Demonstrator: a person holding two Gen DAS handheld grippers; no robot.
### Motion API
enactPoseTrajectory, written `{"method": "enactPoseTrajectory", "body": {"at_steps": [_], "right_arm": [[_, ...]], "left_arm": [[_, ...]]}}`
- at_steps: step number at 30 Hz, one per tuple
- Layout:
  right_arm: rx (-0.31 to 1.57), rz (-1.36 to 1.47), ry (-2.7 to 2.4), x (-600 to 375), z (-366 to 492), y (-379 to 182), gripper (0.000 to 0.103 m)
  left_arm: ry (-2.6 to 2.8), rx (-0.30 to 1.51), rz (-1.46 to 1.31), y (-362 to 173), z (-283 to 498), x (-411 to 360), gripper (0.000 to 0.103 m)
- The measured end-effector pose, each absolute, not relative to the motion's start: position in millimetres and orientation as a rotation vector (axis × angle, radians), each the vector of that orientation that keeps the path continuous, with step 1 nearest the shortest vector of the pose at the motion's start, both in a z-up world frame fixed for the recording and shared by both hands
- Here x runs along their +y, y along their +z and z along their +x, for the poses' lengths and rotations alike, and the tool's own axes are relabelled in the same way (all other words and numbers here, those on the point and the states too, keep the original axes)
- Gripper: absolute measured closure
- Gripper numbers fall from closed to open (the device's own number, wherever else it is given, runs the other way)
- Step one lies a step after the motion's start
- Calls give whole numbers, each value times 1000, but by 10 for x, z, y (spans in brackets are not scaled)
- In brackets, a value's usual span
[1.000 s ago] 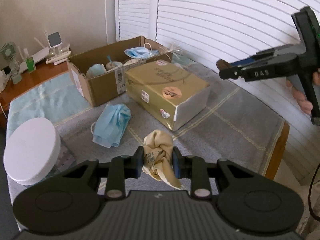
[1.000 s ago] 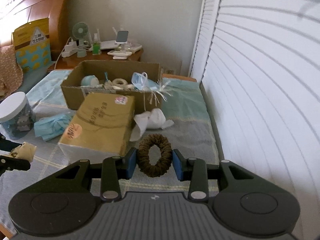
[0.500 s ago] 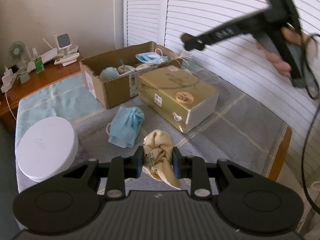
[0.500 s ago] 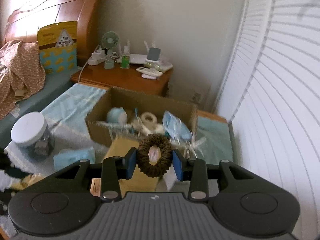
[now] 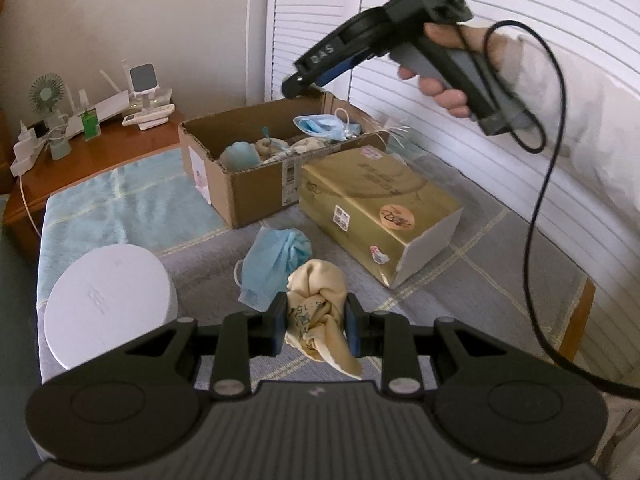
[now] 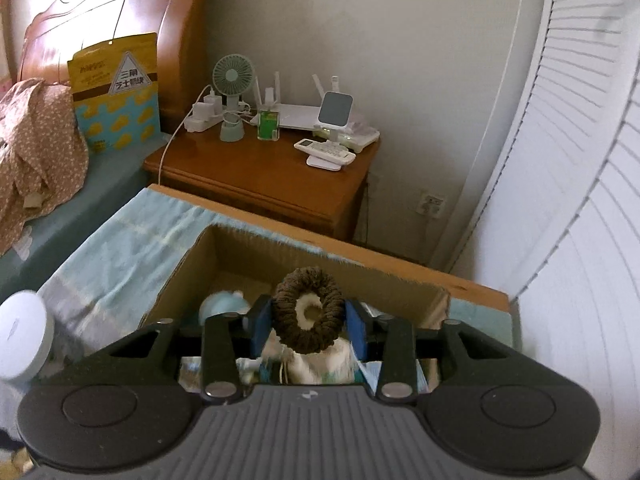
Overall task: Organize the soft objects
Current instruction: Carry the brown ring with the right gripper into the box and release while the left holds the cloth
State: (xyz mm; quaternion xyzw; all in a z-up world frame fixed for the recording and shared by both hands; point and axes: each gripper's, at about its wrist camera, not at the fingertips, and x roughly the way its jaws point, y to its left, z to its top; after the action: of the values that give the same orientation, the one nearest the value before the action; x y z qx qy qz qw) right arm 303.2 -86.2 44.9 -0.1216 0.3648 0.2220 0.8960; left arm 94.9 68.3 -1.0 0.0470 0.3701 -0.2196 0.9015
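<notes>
My left gripper [image 5: 316, 328] is shut on a knotted beige cloth [image 5: 316, 292], held low over the grey table cover. My right gripper [image 6: 308, 320] hangs over the open cardboard box [image 6: 256, 240] with a brown scrunchie [image 6: 308, 280] between its pads. Its jaws are opening, and the scrunchie still sits touching both pads. In the left wrist view the right gripper [image 5: 292, 84] points down at the far rim of the box [image 5: 248, 188], which holds a blue mask and other soft items. A crumpled blue face mask [image 5: 276, 264] lies on the table in front of the box.
A gold tissue box [image 5: 372, 196] sits right of the cardboard box. A jar with a white lid [image 5: 108, 308] stands at the left. A wooden nightstand [image 6: 260, 176] with a fan and chargers is behind the table. Louvred doors line the right side, and a cable hangs from the person's hand [image 5: 448, 92].
The right gripper swung left and away from the table's right side to above the cardboard box, carrying the scrunchie. The left gripper kept its hold on the beige cloth and barely shifted.
</notes>
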Motion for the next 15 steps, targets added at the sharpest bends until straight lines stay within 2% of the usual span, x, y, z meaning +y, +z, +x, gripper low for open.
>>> {"method": "enactPoseTrajectory", "body": {"at_steps": [2,5,15], "right_arm": [[750,-240,447,-875,3065,424,16],[738,-195,442,-961,3020,418,0],[735,-120,362,-1351,2474,517,0]], "left_arm": [[-453,766,99,-6,967,679,76],[-454,765,98,-1,976,655,76],[-475,771,111,84,1037,525,76]]}}
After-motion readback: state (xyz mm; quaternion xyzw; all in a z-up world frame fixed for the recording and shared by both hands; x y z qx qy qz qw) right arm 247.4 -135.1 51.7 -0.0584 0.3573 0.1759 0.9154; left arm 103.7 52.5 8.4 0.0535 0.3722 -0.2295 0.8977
